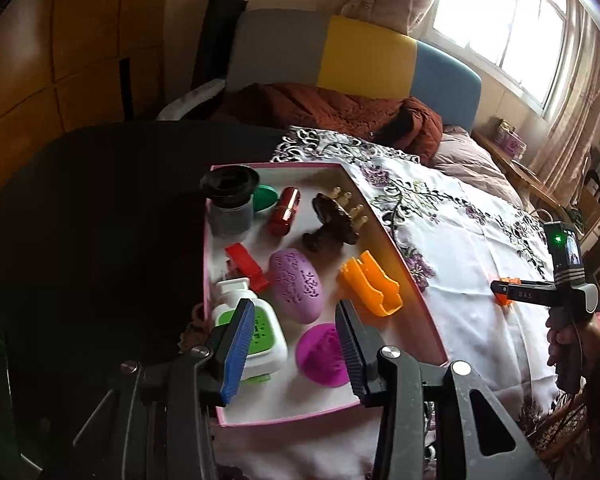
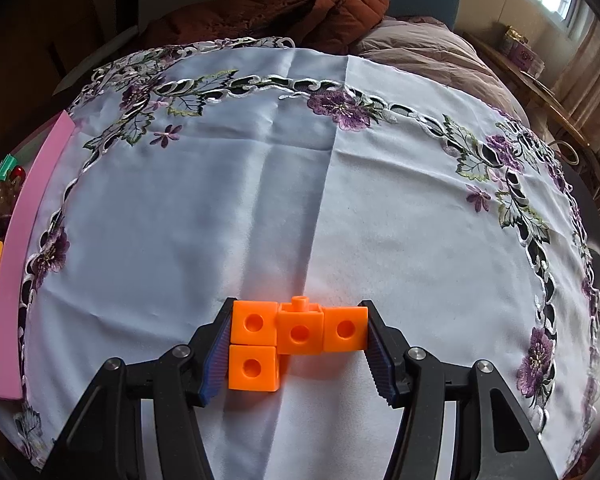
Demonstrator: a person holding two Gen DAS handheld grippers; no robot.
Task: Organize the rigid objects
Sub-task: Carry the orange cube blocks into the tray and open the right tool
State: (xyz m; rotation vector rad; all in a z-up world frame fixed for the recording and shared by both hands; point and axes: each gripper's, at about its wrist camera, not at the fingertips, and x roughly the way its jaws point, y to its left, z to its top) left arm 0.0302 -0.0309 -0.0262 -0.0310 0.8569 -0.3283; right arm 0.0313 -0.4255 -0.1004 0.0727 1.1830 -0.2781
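My right gripper (image 2: 298, 340) is shut on an orange piece of linked cubes (image 2: 300, 330), its pads pressing on both ends, just above the white embroidered cloth (image 2: 340, 200). The left wrist view shows that gripper (image 1: 504, 292) at the far right with the orange piece (image 1: 507, 302), held by a person's hand (image 1: 564, 340). My left gripper (image 1: 296, 344) is open and holds nothing. It hovers over the near end of a pink box (image 1: 392, 240), above a white-and-green bottle (image 1: 268, 336) and a magenta disc (image 1: 322, 356).
The box also holds a purple oval (image 1: 296, 286), orange holder (image 1: 370, 288), red clip (image 1: 246, 266), brown brush (image 1: 332, 224), red cylinder (image 1: 285, 216), green oval (image 1: 265, 197) and a black-lidded grey cup (image 1: 230, 208). A brown jacket (image 1: 332, 108) lies behind. The box wall (image 2: 20, 248) is at the left.
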